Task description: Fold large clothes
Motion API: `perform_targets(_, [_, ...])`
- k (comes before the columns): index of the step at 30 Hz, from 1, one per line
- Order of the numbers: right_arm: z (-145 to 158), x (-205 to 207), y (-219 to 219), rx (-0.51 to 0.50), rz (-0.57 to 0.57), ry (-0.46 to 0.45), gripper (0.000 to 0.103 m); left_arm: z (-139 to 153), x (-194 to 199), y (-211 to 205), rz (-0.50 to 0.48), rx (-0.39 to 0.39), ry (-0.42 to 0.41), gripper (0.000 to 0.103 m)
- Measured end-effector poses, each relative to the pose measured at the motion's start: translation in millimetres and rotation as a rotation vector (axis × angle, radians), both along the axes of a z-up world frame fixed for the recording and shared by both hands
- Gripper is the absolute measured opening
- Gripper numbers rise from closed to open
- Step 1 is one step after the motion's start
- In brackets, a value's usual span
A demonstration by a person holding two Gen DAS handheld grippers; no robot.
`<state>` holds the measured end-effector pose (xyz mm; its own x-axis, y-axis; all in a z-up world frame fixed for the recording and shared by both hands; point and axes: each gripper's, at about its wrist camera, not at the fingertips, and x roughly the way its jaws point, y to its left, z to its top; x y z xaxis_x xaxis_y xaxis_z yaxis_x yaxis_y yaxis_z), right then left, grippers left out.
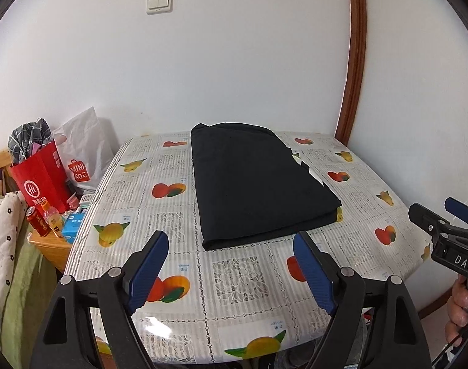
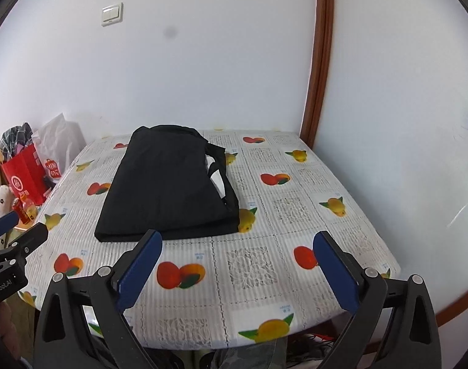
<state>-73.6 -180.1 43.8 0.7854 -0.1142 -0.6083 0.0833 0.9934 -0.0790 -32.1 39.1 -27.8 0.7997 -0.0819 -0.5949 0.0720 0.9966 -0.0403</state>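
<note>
Garment (image 1: 258,184) folded on table (image 1: 234,276); bags (image 1: 43,181) beside.

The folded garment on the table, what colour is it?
Black garment, with a little white peeking along its right edge; clearest in the right wrist view.

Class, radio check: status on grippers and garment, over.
Left gripper open, empty. Right gripper open, empty. Black garment folded flat on table, untouched. Nothing blocking.

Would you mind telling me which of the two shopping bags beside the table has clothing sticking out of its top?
The red paper bag, nearest the drinks. Checked fabric bulges from its top; the white Miniso bag behind it shows none.
</note>
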Motion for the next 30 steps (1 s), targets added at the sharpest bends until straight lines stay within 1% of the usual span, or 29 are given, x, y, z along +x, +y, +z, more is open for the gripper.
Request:
perform_targets(4, [-3, -6, 0, -0.011, -0.019, 0.008, 0.099, 0, -5, -1, 0.001, 0.001, 0.001, 0.083])
perform_targets(11, [-2, -9, -2, 0.008, -0.022, 0.016, 0.099, 4, -9, -1, 0.014, 0.002, -0.021, 0.086])
perform_targets(30, [-2, -12, 1, -0.013, -0.026, 0.018, 0.099, 4, -9, -4, 0.023, -0.005, -0.017, 0.086])
